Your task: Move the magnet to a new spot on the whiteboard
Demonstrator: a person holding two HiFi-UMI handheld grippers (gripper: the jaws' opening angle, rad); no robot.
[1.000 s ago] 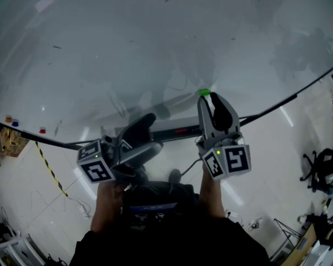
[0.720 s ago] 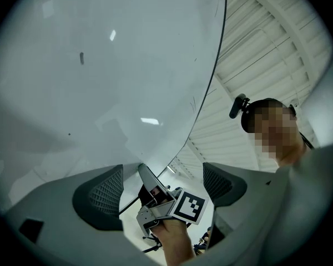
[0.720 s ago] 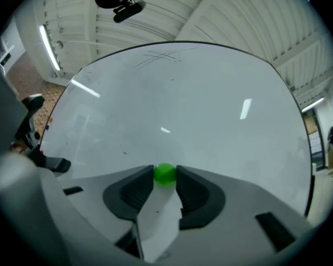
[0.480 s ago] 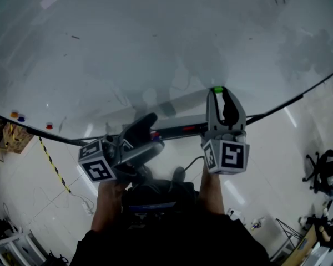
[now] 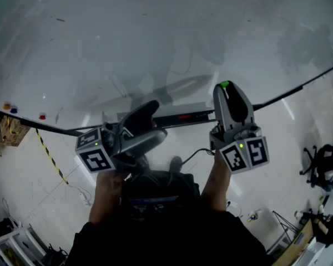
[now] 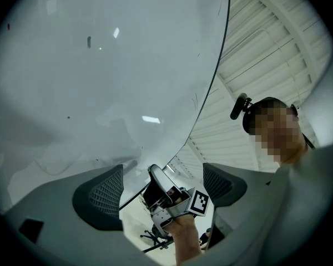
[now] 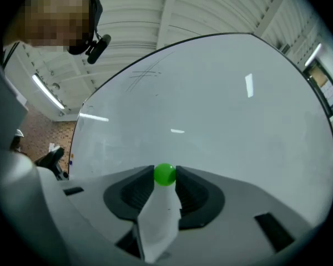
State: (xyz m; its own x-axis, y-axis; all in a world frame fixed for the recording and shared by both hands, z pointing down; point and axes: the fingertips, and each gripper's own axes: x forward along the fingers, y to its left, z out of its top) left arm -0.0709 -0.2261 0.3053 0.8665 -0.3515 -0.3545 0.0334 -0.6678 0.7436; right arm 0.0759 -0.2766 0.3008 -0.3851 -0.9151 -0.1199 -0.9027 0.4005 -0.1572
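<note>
Between the jaw tips of the right gripper (image 5: 226, 88) sits the green magnet (image 7: 165, 174), a small round one. The jaws are closed on it from both sides, but only at the very ends, so the hold looks shallow. The whiteboard (image 7: 227, 98) lies straight ahead of these jaws. They point at it approx. square, w/ the magnet as the foremost part. Whether the magnet touches the board or hangs just before it, I cannot tell from any view. From the head view the magnet is low on the board, right of centre, just above the dark bottom rail (image 5: 177, 117), and much bare board opens up and to the left. The left gripper (image 5: 151, 125) is lower and to the left, w/ its jaws wide apart and nothing between them. Its own view looks sideways through the gap at the right gripper, not at the board. So the right hand is the nearer one, and I judge the move belongs to it alone: slide to the chosen spot, press fwd along the jaw axis, then open. A round magnet held so near the tips may slip out if pushed at an angle.
</note>
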